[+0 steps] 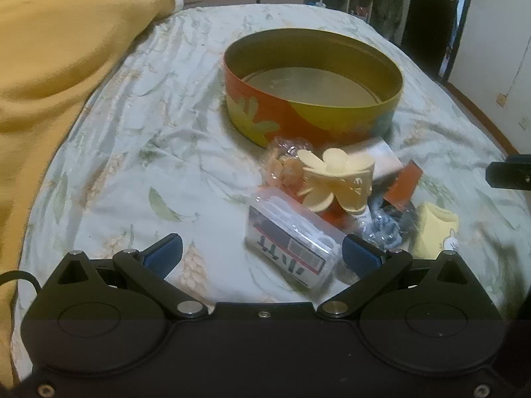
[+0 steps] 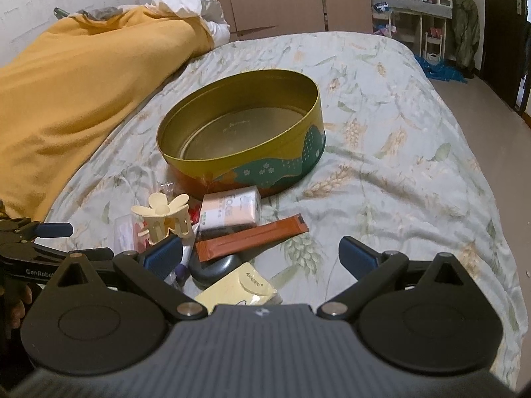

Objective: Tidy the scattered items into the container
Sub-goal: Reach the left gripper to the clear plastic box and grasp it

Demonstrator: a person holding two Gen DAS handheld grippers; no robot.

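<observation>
A round tin (image 1: pixel 262 119) (image 2: pixel 282 169), gold inside and empty, stands on the bedspread. Just in front of it lies a heap: a cream flower hair claw (image 1: pixel 335 179) (image 2: pixel 166 215), a clear plastic box (image 1: pixel 292 252), a bag of orange sweets (image 1: pixel 282 165), a pink tissue pack (image 2: pixel 232 210), a red-brown sachet (image 1: pixel 403 182) (image 2: pixel 252 240), a dark oval case (image 2: pixel 215 267) and a pale yellow pouch (image 1: pixel 434 229) (image 2: pixel 235 288). My left gripper (image 1: pixel 262 245) is open above the plastic box. My right gripper (image 2: pixel 260 243) is open over the sachet's end.
A mustard-yellow blanket (image 1: pixel 59 66) (image 2: pixel 76 93) is piled along the left, with a white pillow (image 2: pixel 192 10) behind it. The bed's edge drops to the floor (image 2: pixel 491 106) on the right. Wardrobe doors and shelves stand at the back.
</observation>
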